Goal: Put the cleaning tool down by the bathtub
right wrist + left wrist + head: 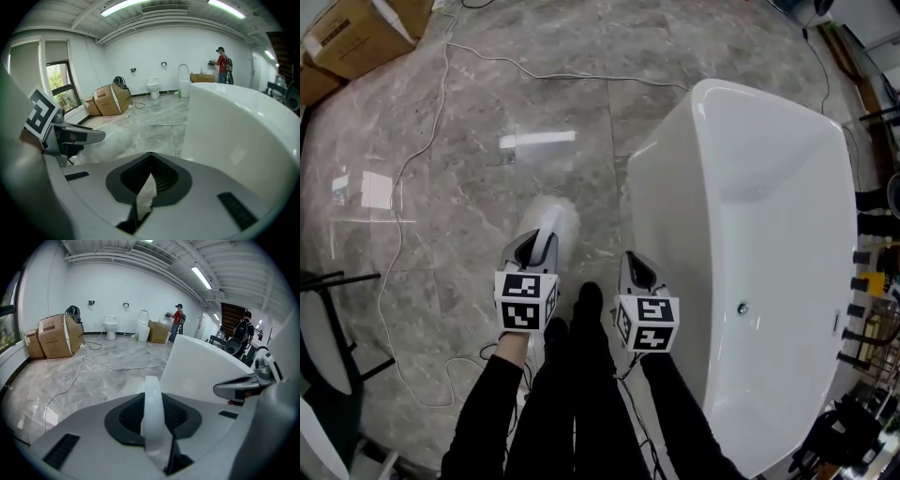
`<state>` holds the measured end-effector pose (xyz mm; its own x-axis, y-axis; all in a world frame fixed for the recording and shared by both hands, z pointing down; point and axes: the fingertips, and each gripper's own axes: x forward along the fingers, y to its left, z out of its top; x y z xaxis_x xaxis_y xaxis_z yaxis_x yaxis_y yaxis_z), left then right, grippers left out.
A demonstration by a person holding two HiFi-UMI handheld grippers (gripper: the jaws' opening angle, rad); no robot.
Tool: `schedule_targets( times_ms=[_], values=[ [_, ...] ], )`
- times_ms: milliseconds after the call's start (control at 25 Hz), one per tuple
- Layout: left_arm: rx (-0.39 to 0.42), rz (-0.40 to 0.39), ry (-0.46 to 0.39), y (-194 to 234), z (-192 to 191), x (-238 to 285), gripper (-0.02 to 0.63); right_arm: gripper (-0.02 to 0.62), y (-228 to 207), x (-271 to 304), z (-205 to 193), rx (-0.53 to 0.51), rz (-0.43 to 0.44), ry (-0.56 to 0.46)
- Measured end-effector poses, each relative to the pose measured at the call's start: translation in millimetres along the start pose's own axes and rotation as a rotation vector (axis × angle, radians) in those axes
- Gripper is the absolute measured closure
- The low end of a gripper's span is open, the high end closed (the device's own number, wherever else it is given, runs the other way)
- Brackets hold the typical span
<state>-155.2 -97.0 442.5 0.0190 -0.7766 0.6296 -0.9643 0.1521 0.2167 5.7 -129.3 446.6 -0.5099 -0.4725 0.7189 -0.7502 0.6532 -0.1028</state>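
Fluffy white cleaning tool (pixel 555 223) clamped in left gripper (pixel 153 420), right gripper (pixel 146 190) fingers together, glossy bathtub (pixel 769 169)

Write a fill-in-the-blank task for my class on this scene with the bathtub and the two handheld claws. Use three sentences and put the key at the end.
1. The claw closed on the white cleaning tool is the person's ___ one.
2. The white bathtub stands on the person's ___ side.
3. The big brown boxes near the far wall are made of ___.

Missing words: left; right; cardboard
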Motion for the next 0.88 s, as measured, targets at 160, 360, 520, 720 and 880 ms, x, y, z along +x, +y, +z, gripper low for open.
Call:
schedule_targets(
  times_ms=[160, 360, 520, 720, 880],
  values=[
    [0.004, -0.009, -0.014, 9.5, -8.8, 45.0, 0.506, 0.595, -15.9, 47.1, 0.6, 0.004, -0.015, -0.031],
    [0.008, -0.013, -0.031, 24.4, -25.1, 98.0, 0.506, 0.595, -35.2, 100.2, -6.5, 0.017, -0.036, -0.059],
    [0.017, -0.011, -0.043, 38.2, -35.0, 136.1, 0.506, 0.595, -45.4, 137.8, -13.8, 0.005, -0.042, -0.076],
    [0.037, -0.013, -0.061, 51.5, -49.9, 178.7, 0.506, 0.595, -56.8, 180.0, -31.1, -0.01, -0.04, -0.087],
    [0.055, -0.006, -0.072, 63.5, -59.8, 211.4, 0.506, 0.595, -66.8, 211.8, -36.6, -0.038, -0.049, -0.106]
  ],
)
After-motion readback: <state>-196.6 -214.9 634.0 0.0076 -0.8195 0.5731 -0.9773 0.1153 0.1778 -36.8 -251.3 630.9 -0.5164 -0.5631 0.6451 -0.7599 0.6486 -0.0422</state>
